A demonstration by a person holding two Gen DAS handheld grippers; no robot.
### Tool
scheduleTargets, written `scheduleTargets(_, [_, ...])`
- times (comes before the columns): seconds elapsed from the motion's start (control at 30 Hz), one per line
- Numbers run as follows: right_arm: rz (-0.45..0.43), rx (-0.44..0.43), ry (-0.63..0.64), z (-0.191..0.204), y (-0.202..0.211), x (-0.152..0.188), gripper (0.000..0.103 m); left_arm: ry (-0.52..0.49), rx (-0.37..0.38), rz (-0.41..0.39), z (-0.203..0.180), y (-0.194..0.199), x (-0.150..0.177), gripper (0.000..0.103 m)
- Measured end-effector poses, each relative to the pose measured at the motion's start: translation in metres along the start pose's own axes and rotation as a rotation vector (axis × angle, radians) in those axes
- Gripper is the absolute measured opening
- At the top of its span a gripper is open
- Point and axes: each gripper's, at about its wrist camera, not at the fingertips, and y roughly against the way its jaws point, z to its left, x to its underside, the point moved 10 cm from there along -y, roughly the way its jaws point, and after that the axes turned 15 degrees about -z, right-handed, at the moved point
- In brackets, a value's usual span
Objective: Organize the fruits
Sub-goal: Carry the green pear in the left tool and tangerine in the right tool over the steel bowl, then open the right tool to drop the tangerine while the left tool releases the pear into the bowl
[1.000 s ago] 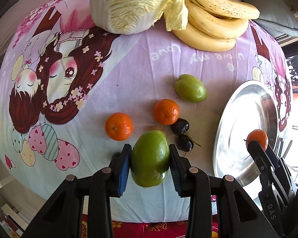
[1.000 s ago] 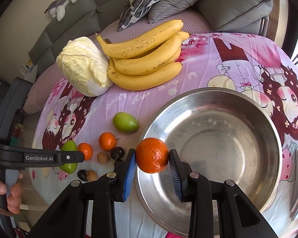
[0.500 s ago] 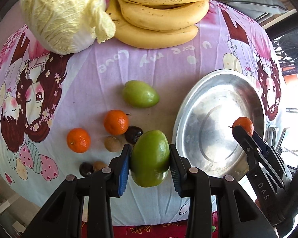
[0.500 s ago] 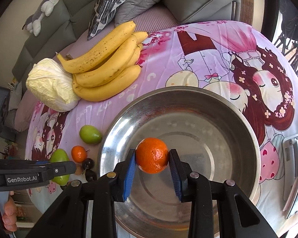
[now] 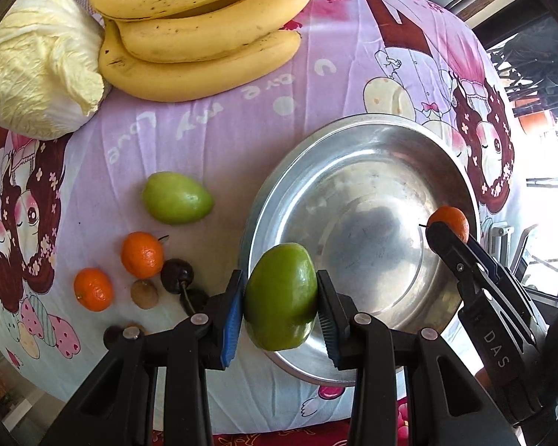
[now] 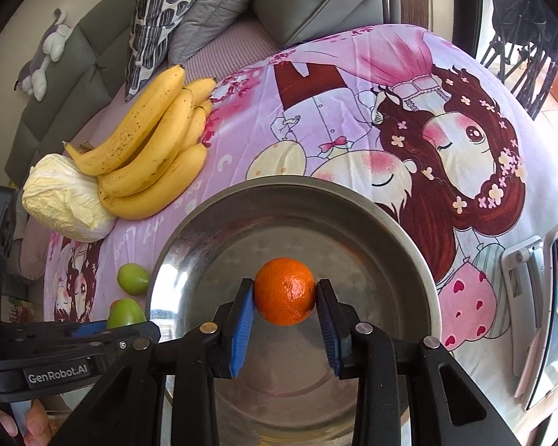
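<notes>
1. Since a second ago: both tongs carried over toward the metal bowl [image 5: 461,182], fruit in each; loose fruit now off to the left in the left wrist view.
2. Left wrist view: left tongs [image 5: 281,299] clamped on a green mango [image 5: 281,295], held above the bowl's near-left rim. Right tongs [image 5: 446,228] seen at the right, gripping a small orange [image 5: 452,219] over the bowl's right side. On the cartoon-print cloth [image 5: 223,137] covering the surface: second green mango [image 5: 176,197], two oranges [image 5: 142,254] [image 5: 93,289], dark cherries [image 5: 177,280], a brown nut [image 5: 144,293]. Bananas [image 5: 204,33] and a cabbage [image 5: 33,63] at the far edge, touching.
3. Right wrist view: right tongs [image 6: 284,295] closed on the orange [image 6: 284,291], hanging over the bowl [image 6: 401,230]. Left tongs [image 6: 130,330] at the left edge with the mango [image 6: 124,312]. Bananas [image 6: 152,156] beside cabbage [image 6: 63,204]; grey sofa [image 6: 74,74] with cushions behind.
</notes>
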Motion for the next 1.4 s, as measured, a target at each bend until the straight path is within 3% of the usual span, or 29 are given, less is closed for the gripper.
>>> scheduleTargets(0.17, [-0.001, 0.023, -0.025, -0.013, -0.002, -0.003, 0.036, 0.001, 0.000, -0.003, -0.035, -0.006, -0.029, 0.039])
scheduleTargets(0.63, [0.026, 0.046, -0.040, -0.022, -0.013, 0.000, 0.036, 0.009, 0.003, -0.022, -0.086, -0.042, -0.060, 0.039])
scheduleTargets(0.7, [0.030, 0.053, -0.037, -0.022, -0.015, 0.002, 0.036, 0.012, 0.005, -0.023, -0.081, -0.026, -0.052, 0.039])
scheduleTargets(1.03, [0.049, 0.069, -0.029, -0.024, -0.022, 0.007, 0.036, 0.012, 0.003, -0.017, -0.101, -0.029, -0.070, 0.039])
scheduleTargets(1.4, [0.033, 0.077, -0.009, -0.021, -0.016, 0.003, 0.036, 0.015, 0.004, -0.004, -0.081, -0.071, -0.067, 0.039])
